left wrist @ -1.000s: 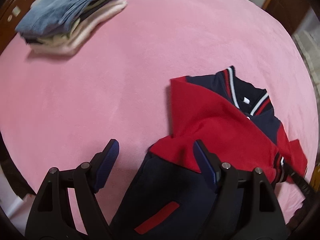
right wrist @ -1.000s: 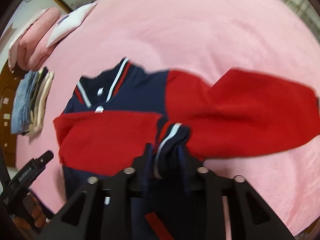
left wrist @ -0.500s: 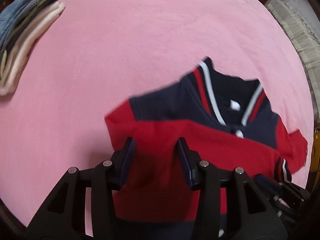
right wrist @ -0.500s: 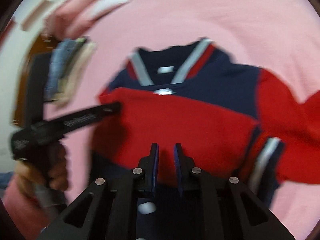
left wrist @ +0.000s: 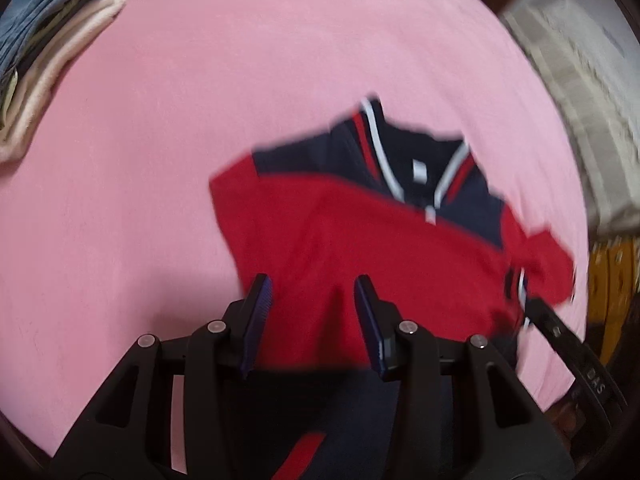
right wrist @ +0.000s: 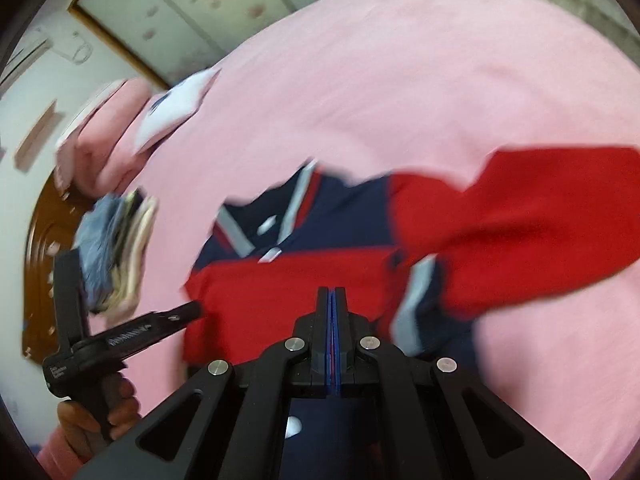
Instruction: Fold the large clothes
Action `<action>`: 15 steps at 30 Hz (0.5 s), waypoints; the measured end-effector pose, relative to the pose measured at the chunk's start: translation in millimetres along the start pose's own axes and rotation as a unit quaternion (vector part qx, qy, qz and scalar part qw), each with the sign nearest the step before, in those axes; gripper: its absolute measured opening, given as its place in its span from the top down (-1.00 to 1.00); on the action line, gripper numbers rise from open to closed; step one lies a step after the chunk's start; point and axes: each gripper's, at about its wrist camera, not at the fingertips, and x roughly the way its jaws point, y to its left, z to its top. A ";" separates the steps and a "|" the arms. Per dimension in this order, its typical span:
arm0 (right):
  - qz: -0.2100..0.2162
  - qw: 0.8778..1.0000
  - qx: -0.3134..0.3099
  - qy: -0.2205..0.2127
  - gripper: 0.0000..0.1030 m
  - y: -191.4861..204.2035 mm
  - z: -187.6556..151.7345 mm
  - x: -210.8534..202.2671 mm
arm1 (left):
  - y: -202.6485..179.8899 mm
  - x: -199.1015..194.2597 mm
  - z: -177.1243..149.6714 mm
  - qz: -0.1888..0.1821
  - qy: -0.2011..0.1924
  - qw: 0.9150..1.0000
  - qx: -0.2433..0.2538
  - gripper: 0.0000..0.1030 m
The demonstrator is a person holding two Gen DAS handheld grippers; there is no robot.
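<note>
While the red-and-navy jacket (left wrist: pixel 360 248) lies on the pink bedspread (left wrist: pixel 200 120), one red sleeve folded across its chest, left gripper (left wrist: pixel 312 312) hovers partly open over that sleeve, gripping nothing. Right gripper (right wrist: pixel 332 300) is fully closed, empty, above the sleeve. Folded clothes pile (left wrist: pixel 44 40) sits well apart.

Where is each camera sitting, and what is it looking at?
Left wrist: sits on the left tongs, facing down at the red and navy jacket on the pink blanket; its fingers stand apart over a red sleeve.
Right wrist: sits on the right tongs, pads shut together, over the same jacket; the left tongs and the person's hand show at left.
Both share: jacket, blanket, stack of folded clothes.
</note>
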 end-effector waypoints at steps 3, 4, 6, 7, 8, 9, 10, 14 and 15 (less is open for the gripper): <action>-0.016 1.000 0.016 0.002 1.00 21.3 -21.0 14.0 | -2.9 2.0 -15.1 0.019 0.002 0.999 0.044 0.22; -0.012 0.999 0.037 0.007 1.00 24.3 -27.6 21.5 | -6.8 5.3 -20.0 0.035 0.001 0.998 0.060 0.22; -0.017 0.997 0.072 0.013 1.00 30.4 -35.1 38.6 | -2.8 10.2 -29.0 0.058 0.007 0.996 0.073 0.23; -0.021 0.996 0.082 0.014 1.00 29.2 -47.1 44.4 | 0.9 12.7 -29.5 0.060 0.008 0.996 0.072 0.23; -0.028 0.995 0.092 0.013 1.00 39.1 -50.9 62.1 | 5.4 13.2 -29.0 0.060 0.008 0.996 0.066 0.23; -0.040 0.994 0.099 0.008 1.00 37.5 -53.8 63.7 | 9.8 15.2 -27.8 0.057 0.012 0.997 0.059 0.23; -0.059 0.993 0.104 0.001 1.00 40.6 -57.6 62.4 | 13.7 19.2 -26.5 0.045 0.021 0.997 0.053 0.23; -0.079 0.986 0.143 -0.037 1.00 -0.4 -58.2 43.8 | 16.3 25.9 -25.6 0.038 0.038 0.997 0.059 0.22; -0.062 0.986 0.149 -0.035 1.00 -6.7 -57.9 42.5 | 13.1 28.5 -24.6 0.044 0.037 0.996 0.065 0.21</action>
